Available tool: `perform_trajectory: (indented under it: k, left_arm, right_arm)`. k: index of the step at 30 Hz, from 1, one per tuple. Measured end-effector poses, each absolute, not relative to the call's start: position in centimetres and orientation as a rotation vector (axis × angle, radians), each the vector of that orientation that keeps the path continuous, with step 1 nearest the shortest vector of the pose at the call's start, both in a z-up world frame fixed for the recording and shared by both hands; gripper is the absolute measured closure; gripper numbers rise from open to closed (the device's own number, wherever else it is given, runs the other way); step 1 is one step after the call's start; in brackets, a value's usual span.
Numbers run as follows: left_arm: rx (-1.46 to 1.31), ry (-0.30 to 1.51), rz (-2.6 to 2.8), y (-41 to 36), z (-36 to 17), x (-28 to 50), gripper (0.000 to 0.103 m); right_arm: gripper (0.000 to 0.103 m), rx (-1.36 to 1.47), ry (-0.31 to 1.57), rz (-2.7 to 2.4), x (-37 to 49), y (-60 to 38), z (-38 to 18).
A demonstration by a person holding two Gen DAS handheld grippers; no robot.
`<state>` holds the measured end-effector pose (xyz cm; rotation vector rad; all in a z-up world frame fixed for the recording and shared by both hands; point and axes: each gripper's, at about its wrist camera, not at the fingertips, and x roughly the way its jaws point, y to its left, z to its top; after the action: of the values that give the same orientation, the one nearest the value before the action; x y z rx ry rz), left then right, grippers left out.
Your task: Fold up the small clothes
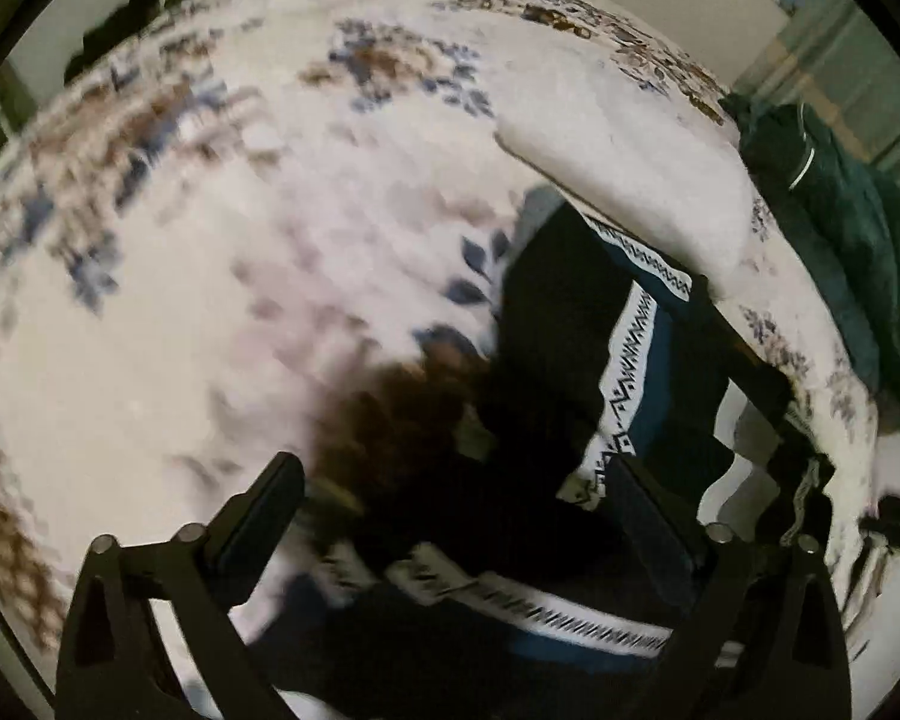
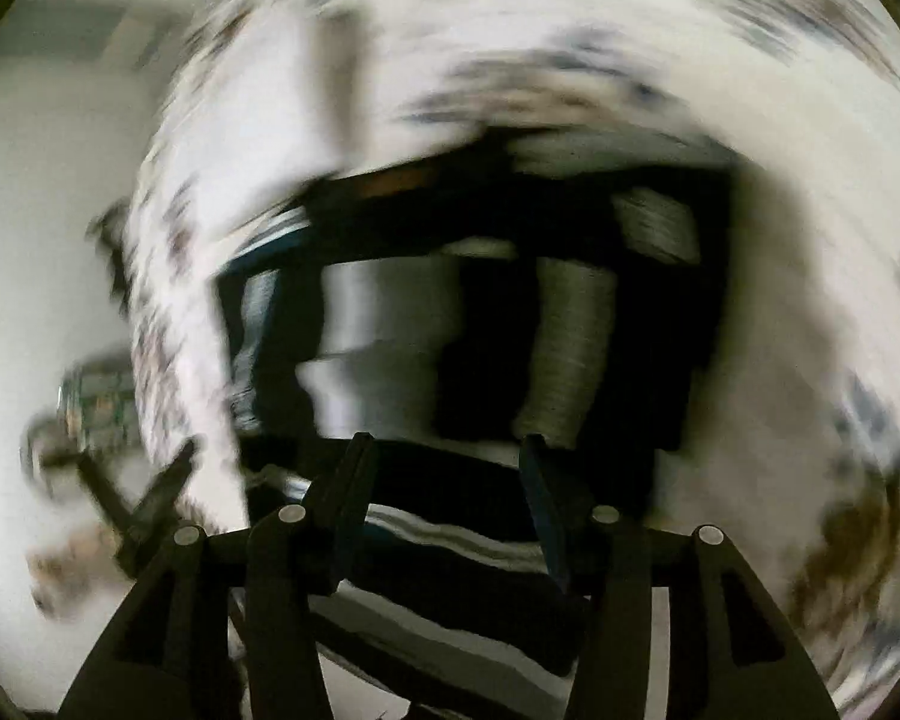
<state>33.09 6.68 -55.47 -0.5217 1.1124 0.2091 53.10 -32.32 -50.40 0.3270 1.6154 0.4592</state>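
Left claw hovering low over a dark garment, fingers spread wide, nothing pinched between them; likely opened to bracket a fold edge before closing. Beneath it, a bed with a white floral bedspread, serving as the folding surface. Garment lying on the near right part of that bedspread, black and navy with white zigzag-patterned bands. Long axis apparently running from near to far and leaning right, one band following that line and another crossing the near end sideways. Which end is the waist or the neck: cannot be told. White pillow just beyond the garment's far end, touching or overlapping it. Further right, a dark green heap of cloth at the bed's edge, probably awaiting its turn.

Right claw heavily blurred in its own view, fingers parted moderately, striped cloth showing between and under them; whether anything is actually gripped cannot be told. Same garment filling the middle of that view, too smeared for detail.
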Motion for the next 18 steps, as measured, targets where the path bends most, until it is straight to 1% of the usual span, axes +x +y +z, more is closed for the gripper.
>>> perform_trajectory:
  k: [1, 2, 3, 4, 5, 6, 8, 10, 11, 13, 15, 18]
  left_arm:
    - [-0.533, 1.115, 0.203, 6.4, -56.5, 33.6, 0.014]
    - [-0.533, 1.117, 0.204, 6.1, -57.0, 34.2, 0.025]
    - [-0.542, 1.113, 0.191, 6.1, -57.7, 34.7, 0.032]
    - [-0.56, 1.113, 0.177, 6.2, -58.2, 35.1, 0.042]
    - [-0.577, 1.109, 0.164, 6.3, -58.5, 35.2, 0.049]
    - [-0.598, 1.093, 0.141, 6.4, -58.7, 35.1, 0.054]
    - [-0.612, 1.082, 0.092, 6.5, -59.2, 35.5, 0.076]
    - [-0.593, 1.08, 0.06, 6.2, -59.8, 35.7, 0.086]
    - [-0.588, 1.076, 0.047, 6.2, -59.9, 35.7, 0.09]
    - [-0.592, 1.069, 0.035, 6.3, -60.1, 35.3, 0.092]
    - [-0.617, 1.053, 0.019, 6.7, -60.2, 34.8, 0.093]
    - [-0.643, 1.047, 0.002, 7.2, -60.4, 34.2, 0.093]
  right_arm:
    - [0.051, 0.288, 1.611, 0.497, 54.2, -29.9, -50.2]
    - [0.051, 0.242, 1.597, 0.544, 55.5, -26.9, -50.1]
    - [0.052, 0.206, 1.591, 0.579, 56.7, -24.3, -50.3]
    - [0.052, 0.154, 1.6, 0.622, 58.3, -20.9, -51.0]
    - [0.052, 0.126, 1.612, 0.643, 59.3, -18.7, -51.5]
    - [0.052, 0.098, 1.615, 0.659, 60.3, -16.6, -52.2]
    - [0.052, 0.043, 1.635, 0.696, 62.0, -12.3, -54.0]
    - [0.052, 0.025, 1.642, 0.719, 63.4, -9.2, -55.5]
    - [0.052, 0.007, 1.647, 0.718, 64.2, -7.6, -56.4]
    - [0.052, 0.007, 1.658, 0.725, 65.3, -5.0, -58.1]
    - [0.051, 0.028, 1.677, 0.758, 65.8, -3.0, -59.1]
    - [0.052, -0.046, 1.718, 0.837, 65.1, 0.5, -60.6]
